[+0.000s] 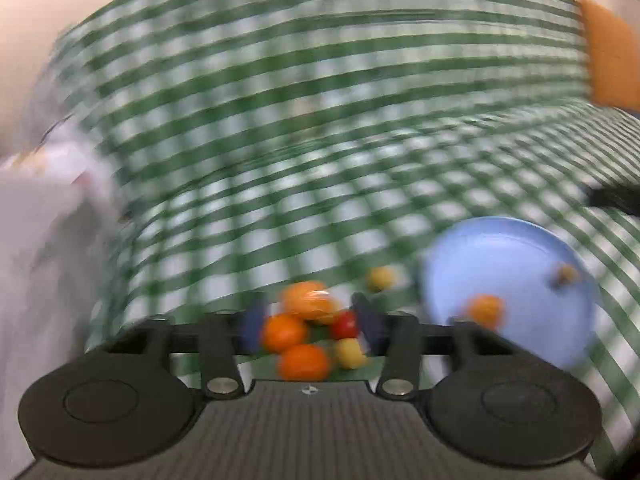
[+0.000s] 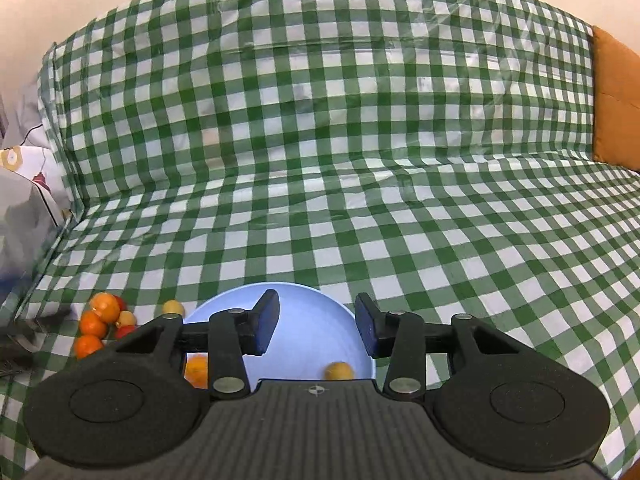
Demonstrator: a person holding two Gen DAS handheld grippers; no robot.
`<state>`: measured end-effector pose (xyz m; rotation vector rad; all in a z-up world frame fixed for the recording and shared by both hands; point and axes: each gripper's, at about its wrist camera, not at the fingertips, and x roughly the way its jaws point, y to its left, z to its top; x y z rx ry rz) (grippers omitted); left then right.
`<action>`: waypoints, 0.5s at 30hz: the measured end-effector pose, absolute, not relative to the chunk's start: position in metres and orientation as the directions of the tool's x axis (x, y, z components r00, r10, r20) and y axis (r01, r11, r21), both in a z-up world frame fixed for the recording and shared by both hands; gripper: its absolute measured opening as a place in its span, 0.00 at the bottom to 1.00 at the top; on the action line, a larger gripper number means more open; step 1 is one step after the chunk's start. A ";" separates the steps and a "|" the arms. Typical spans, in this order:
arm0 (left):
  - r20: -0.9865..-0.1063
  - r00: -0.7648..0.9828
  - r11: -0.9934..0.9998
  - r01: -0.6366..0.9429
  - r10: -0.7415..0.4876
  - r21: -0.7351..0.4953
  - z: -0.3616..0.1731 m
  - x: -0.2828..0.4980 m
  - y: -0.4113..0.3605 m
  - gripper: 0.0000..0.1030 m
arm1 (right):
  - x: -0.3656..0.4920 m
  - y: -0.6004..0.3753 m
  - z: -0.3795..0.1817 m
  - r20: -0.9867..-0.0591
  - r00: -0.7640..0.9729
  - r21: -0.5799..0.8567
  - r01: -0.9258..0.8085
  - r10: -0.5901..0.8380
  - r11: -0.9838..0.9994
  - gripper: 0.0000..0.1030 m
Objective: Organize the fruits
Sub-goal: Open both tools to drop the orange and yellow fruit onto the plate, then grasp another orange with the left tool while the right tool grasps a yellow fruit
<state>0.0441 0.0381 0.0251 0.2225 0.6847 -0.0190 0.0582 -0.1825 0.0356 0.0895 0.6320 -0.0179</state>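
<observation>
Fruit pile (image 1: 310, 330) is sitting between the left gripper (image 1: 310, 322)'s released, empty jaws, apparently lined up for a pick; the view is blurring. The right gripper (image 2: 316, 326) is hanging released over the blue plate (image 2: 312, 344), whose two fruits are lying below its jaws.

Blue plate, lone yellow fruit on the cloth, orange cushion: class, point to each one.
Blue plate (image 2: 312, 332), right wrist view, bare middle of its surface.
Lone yellow fruit (image 2: 173, 307), right wrist view, its centre.
Orange cushion (image 2: 614, 104), right wrist view, its front face.
</observation>
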 end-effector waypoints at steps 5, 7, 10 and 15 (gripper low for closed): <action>-0.727 0.687 0.998 0.036 0.013 0.052 0.016 0.062 0.064 0.28 | 0.057 -0.171 0.037 -0.594 0.804 0.071 0.026 0.021 0.997 0.38; -0.746 0.666 0.999 0.015 0.017 0.036 0.014 0.065 0.069 0.27 | 0.056 -0.169 0.037 -0.593 0.805 0.076 0.027 0.024 0.997 0.33; -0.766 0.643 1.000 -0.008 0.009 0.005 0.011 0.067 0.076 0.25 | 0.058 -0.165 0.039 -0.592 0.806 0.069 0.027 0.020 0.997 0.29; -0.798 0.602 1.000 -0.024 0.011 -0.004 0.006 0.070 0.086 0.26 | 0.067 -0.152 0.036 -0.602 0.798 0.066 0.004 0.036 0.998 0.28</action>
